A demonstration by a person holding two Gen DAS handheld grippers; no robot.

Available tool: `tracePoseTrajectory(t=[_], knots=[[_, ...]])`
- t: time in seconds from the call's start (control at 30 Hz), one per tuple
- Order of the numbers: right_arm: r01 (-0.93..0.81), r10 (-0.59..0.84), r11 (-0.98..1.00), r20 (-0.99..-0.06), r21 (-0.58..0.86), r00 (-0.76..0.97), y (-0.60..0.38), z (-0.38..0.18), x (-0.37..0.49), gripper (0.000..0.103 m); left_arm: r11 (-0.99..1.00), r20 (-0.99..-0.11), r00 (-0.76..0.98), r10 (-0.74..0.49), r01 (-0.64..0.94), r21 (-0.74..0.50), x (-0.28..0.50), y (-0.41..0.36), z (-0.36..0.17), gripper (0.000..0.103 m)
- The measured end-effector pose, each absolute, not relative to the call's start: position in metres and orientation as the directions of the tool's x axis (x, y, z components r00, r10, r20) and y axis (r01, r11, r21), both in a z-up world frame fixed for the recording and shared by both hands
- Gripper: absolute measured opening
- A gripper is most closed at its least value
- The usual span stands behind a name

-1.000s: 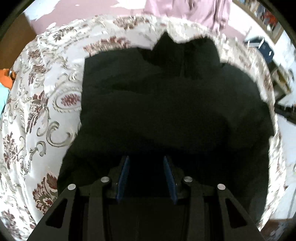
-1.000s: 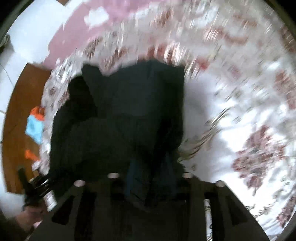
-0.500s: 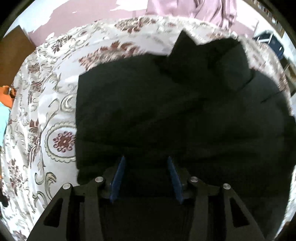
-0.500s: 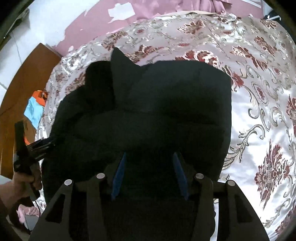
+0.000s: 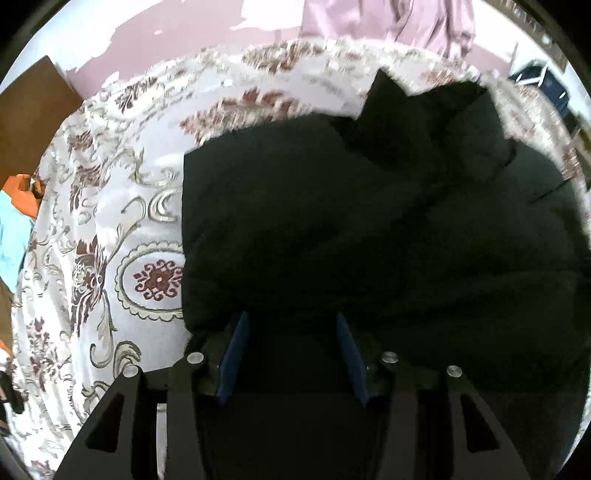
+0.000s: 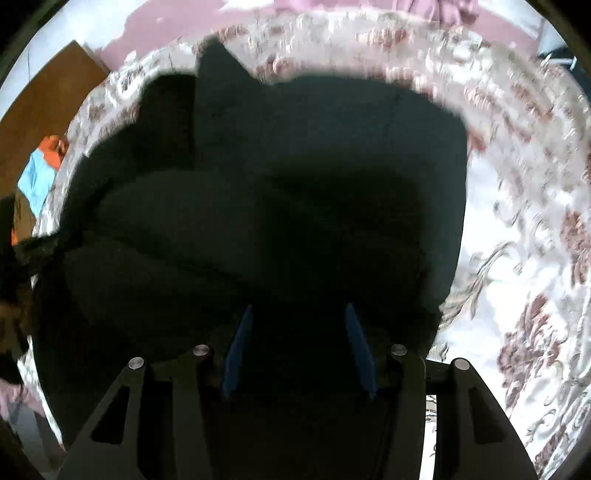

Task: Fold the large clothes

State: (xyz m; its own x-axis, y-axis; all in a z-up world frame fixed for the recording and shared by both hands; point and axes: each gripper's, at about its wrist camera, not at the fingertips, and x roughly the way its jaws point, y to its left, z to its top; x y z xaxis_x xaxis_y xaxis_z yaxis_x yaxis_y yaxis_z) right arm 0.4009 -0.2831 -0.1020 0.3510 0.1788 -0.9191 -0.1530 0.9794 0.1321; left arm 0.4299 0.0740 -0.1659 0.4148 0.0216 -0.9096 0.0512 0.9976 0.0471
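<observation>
A large black garment [image 5: 369, 221] lies bunched and partly folded on a bed with a white, floral-patterned cover [image 5: 110, 240]. It also fills most of the right wrist view [image 6: 295, 192]. My left gripper [image 5: 291, 321] is open, its blue pads [image 5: 236, 347] apart just above the garment's near left edge. My right gripper [image 6: 299, 314] is open too, blue pads [image 6: 360, 350] apart over the garment's near right part. Neither holds cloth. A pointed fold [image 5: 388, 107] sticks up at the far edge.
The bed cover [image 6: 524, 258] is bare right of the garment. Orange and light blue cloth [image 5: 14, 214] lies off the bed's left side by a brown wooden panel [image 5: 29, 103]. Pink fabric [image 5: 388, 18] hangs beyond the bed. A dark blue box [image 5: 546, 85] stands far right.
My right gripper has let go of the garment and opened. Both grippers have moved closer over the garment, which now fills more of each view. The left gripper stayed open.
</observation>
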Motion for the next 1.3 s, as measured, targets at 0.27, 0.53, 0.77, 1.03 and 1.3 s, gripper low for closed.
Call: tracePoseTrajectory(t=[0.27, 0.53, 0.77, 1.03, 1.3], knots=[[-0.308, 0.291, 0.939, -0.836, 0.155, 0.465, -0.167, -0.092, 0.397, 0.054, 0.999, -0.909, 0.417, 0.004, 0.041, 0.023, 0.406, 0.059, -0.168, 0.048], [-0.302, 0.225, 0.948, -0.883, 0.101, 0.413, -0.138, -0.162, 0.389, 0.055, 0.998, -0.901, 0.432, -0.039, 0.064, -0.013, 0.387, 0.056, -0.157, 0.05], [-0.298, 0.236, 0.947, -0.895, 0.123, 0.378, -0.141, -0.156, 0.395, 0.055, 0.997, -0.907, 0.417, -0.058, 0.07, -0.032, 0.382, 0.061, -0.147, 0.052], [-0.141, 0.239, 0.971, -0.823, 0.194, 0.515, -0.191, -0.055, 0.477, 0.067, 0.996, -0.908, 0.412, -0.078, 0.064, -0.057, 0.368, 0.073, -0.132, 0.052], [-0.16, 0.12, 0.985, -0.934, 0.069, 0.336, -0.163, -0.06, 0.622, 0.051, 0.997, -0.904, 0.421, -0.079, 0.058, -0.06, 0.39, 0.075, -0.122, 0.052]])
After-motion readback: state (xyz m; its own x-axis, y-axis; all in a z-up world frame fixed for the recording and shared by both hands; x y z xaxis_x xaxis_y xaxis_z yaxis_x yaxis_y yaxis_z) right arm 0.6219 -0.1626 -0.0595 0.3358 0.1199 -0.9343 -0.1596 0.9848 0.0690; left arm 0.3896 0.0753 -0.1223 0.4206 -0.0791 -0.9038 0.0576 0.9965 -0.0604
